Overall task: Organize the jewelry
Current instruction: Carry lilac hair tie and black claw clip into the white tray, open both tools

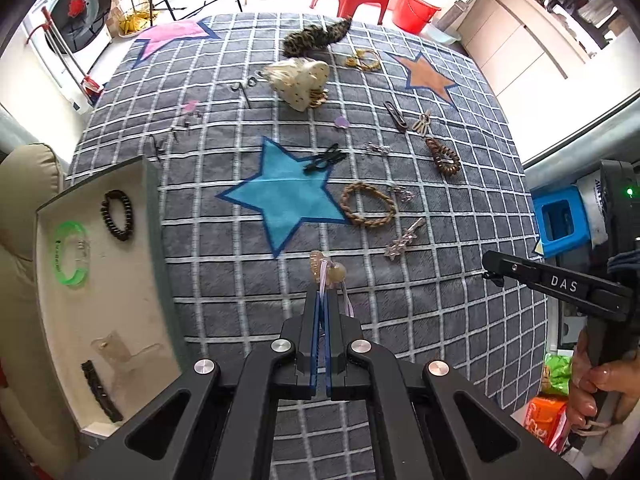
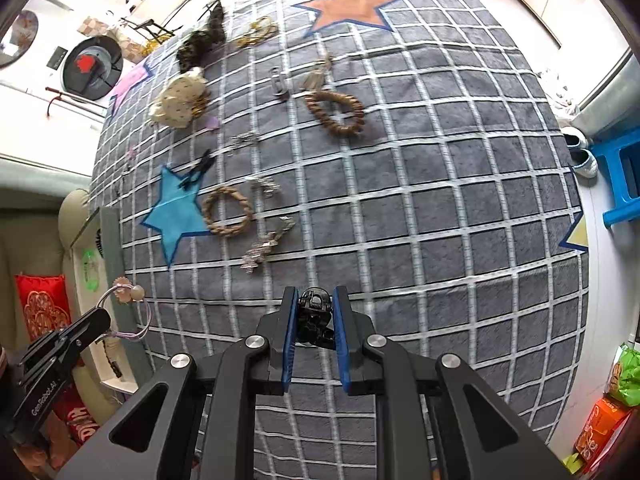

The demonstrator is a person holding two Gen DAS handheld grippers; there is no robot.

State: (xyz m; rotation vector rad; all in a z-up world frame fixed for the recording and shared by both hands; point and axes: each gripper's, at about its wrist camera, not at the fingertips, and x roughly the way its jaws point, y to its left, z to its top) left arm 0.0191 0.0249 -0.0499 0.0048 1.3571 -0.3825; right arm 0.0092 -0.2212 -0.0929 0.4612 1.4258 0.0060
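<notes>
The near stretch of the checked blanket (image 2: 440, 280) lies bare, so a claw can pass freely there and along the whole right side. Farther in, scattered pieces crowd the way: a braided ring (image 1: 368, 210), a silver clip (image 1: 404, 238), a brown coil tie (image 1: 442, 156) and a cream scrunchie (image 1: 300, 80). On the left the white tray (image 1: 132, 280) blocks passage with its raised wall, just beside the blue star (image 1: 284, 196).

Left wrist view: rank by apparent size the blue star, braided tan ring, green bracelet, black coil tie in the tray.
1. blue star
2. braided tan ring
3. green bracelet and black coil tie: look alike, unranked; fisheye edge distorts both.
</notes>
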